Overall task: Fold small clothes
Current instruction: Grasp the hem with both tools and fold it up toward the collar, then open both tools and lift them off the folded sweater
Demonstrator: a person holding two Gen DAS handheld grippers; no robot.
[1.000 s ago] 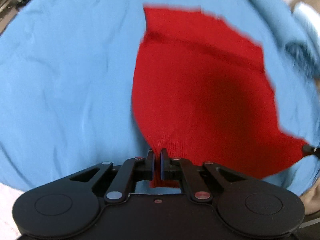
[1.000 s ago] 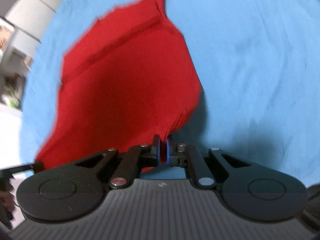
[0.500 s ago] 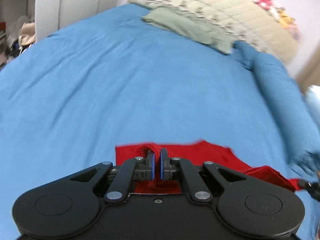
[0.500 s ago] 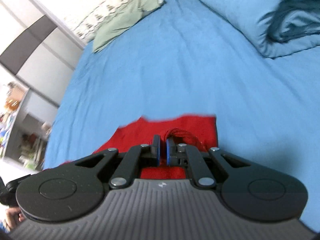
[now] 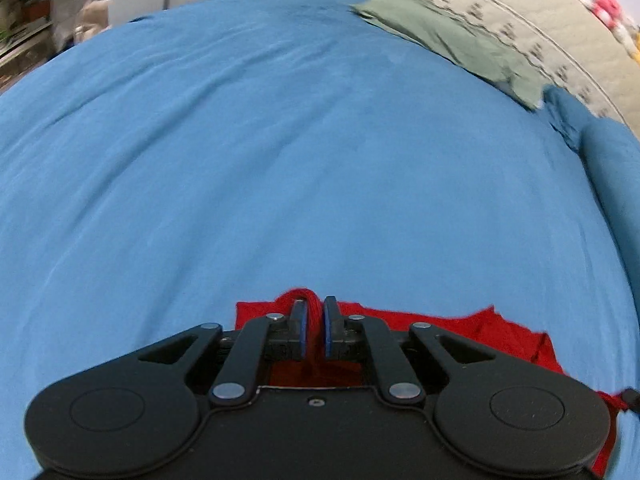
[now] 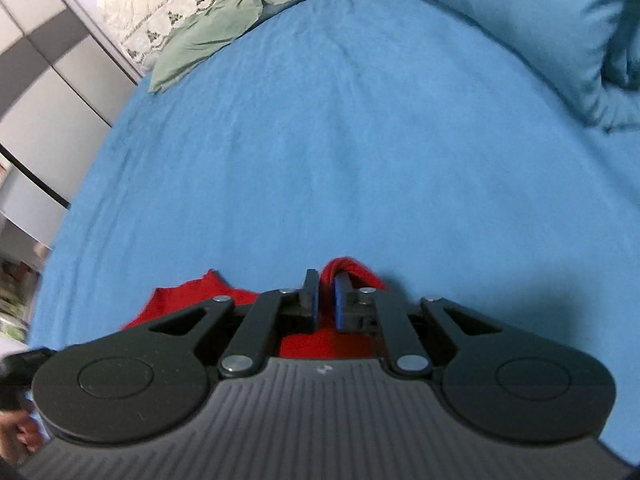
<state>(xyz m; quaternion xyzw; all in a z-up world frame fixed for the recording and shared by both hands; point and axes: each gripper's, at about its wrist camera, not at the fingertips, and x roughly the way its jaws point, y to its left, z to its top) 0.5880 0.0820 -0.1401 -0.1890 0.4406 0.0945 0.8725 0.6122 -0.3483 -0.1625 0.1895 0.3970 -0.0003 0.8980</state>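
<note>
A small red knit garment (image 5: 472, 330) lies low on the blue bedsheet (image 5: 280, 160), mostly hidden under both grippers. My left gripper (image 5: 314, 314) is shut on a bunched edge of the red garment, which loops over the left finger. My right gripper (image 6: 326, 290) is shut on another bunched edge of the same garment (image 6: 180, 298), with a red fold bulging beside its right finger. The garment stretches between the two grippers.
A green pillowcase (image 5: 444, 40) lies at the head of the bed against a cream quilted headboard (image 5: 500, 12). A rolled blue duvet (image 6: 540, 28) lies along the right side. Wardrobe doors (image 6: 44, 92) stand to the left.
Both grippers have swung down from holding the garment spread above the bed to low over the sheet. The red garment now lies flatter beneath them.
</note>
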